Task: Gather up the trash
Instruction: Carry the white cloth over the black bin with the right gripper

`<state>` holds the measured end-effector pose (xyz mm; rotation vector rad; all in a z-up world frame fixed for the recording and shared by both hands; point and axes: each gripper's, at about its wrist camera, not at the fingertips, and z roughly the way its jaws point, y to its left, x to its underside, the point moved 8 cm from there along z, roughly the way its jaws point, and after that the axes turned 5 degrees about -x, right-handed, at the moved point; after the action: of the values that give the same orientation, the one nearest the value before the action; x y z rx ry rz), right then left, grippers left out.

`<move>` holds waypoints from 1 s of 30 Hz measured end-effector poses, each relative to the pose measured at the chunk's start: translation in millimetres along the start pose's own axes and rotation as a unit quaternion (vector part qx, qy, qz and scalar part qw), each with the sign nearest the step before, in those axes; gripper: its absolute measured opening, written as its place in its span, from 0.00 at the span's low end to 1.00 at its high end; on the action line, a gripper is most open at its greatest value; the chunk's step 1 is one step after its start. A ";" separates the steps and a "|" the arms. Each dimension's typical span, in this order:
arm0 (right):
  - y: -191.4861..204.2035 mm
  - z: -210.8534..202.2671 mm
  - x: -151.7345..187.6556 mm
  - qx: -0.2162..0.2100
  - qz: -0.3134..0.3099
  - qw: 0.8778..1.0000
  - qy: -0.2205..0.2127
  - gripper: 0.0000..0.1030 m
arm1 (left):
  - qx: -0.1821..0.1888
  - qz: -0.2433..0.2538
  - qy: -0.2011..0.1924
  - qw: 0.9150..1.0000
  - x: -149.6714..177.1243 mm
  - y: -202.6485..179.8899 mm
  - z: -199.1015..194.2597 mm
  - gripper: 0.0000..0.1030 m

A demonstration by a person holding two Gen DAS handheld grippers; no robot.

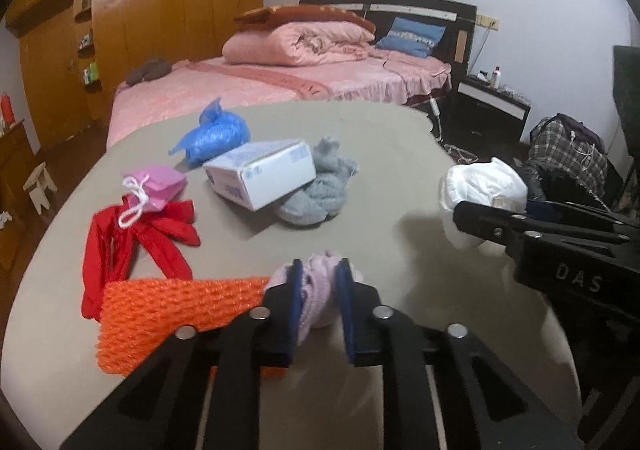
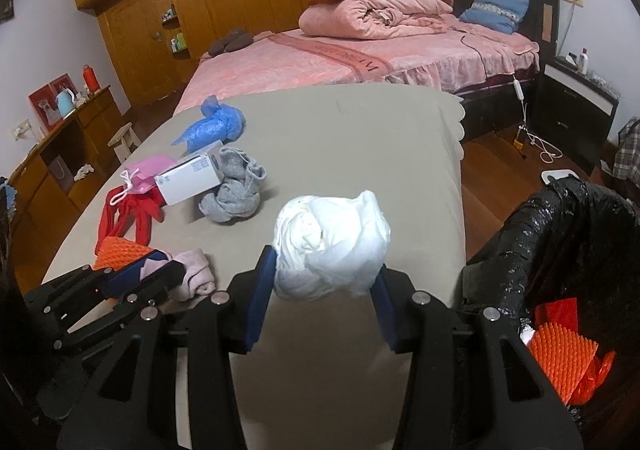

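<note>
A pale pink cloth bundle (image 1: 318, 296) is being pinched by the narrowed left tool (image 1: 319, 282) on the beige desk (image 1: 380, 138). A white crumpled wad (image 2: 332, 246) is being held by the right tool (image 2: 326, 278) beside the black trash bag (image 2: 560, 234).

A white crumpled bundle (image 2: 332, 250) is lifted above the near part of the grey-covered table (image 2: 340, 138). A pale pink crumpled cloth (image 1: 318, 298) lies at the table's near edge, touching an orange bumpy sheet (image 1: 172, 310). Further on the table are a red bag (image 1: 132, 242), a small pink bag (image 1: 158, 180), a white box (image 1: 260, 174) leaning on a grey cloth (image 1: 324, 186), and a blue plastic bag (image 1: 216, 134).
</note>
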<state>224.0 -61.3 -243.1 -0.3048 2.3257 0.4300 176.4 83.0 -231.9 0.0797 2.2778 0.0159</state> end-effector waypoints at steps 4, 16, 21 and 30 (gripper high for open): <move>2.2 -13.8 -8.9 -0.003 -0.003 1.000 -0.015 0.43 | 0.004 -0.012 -0.022 1.000 -13.1 2.1 -15.2 0.12; -7.3 -62.2 -31.4 -0.004 0.002 0.998 -0.055 0.43 | 0.009 -0.018 -0.081 0.997 -61.5 -4.0 -54.8 0.11; -23.1 -87.3 -31.3 0.013 0.005 0.998 -0.069 0.43 | 0.028 -0.010 -0.091 0.995 -74.1 -25.9 -61.6 0.08; -79.6 -129.7 -16.1 0.061 0.037 0.994 -0.086 0.43 | 0.089 0.014 -0.102 0.991 -82.6 -96.7 -71.8 0.08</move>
<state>180.6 -183.5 -161.9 -0.1172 2.1877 0.3336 170.4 -17.6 -126.2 0.1985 2.0698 -0.1740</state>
